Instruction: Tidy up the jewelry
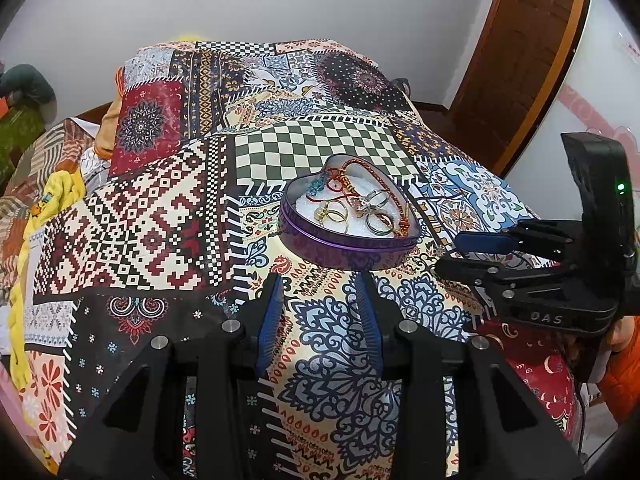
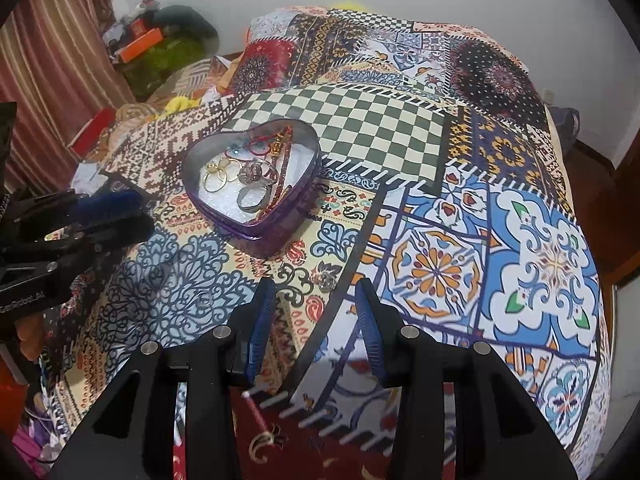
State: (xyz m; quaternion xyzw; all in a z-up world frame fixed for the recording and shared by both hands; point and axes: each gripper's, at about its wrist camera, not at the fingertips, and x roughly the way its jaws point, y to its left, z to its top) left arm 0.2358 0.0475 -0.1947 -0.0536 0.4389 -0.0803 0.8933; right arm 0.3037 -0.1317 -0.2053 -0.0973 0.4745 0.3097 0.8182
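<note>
A purple heart-shaped tin (image 1: 320, 246) (image 2: 280, 236) stands on the patterned quilt (image 1: 160, 216) (image 2: 540, 240). It holds gold rings (image 1: 334, 212) (image 2: 218, 176), silver rings (image 1: 380, 222) (image 2: 252, 198) and red cord bracelets (image 1: 356, 168) (image 2: 266, 146) on a white lining. A small silver ring (image 2: 326, 280) lies on the quilt just in front of my right gripper (image 2: 318, 284). My left gripper (image 1: 320, 280) is open and empty, just in front of the tin. My right gripper (image 1: 448, 252) is open and empty, right of the tin. The left gripper (image 2: 140, 212) shows at the left of the right wrist view.
The quilt covers a raised bed. Yellow and orange cloth (image 1: 52, 208) lies at its left edge. A wooden door (image 1: 528, 48) stands at the right. Clutter and an orange box (image 2: 140, 44) sit by a striped curtain (image 2: 44, 60) at the far left.
</note>
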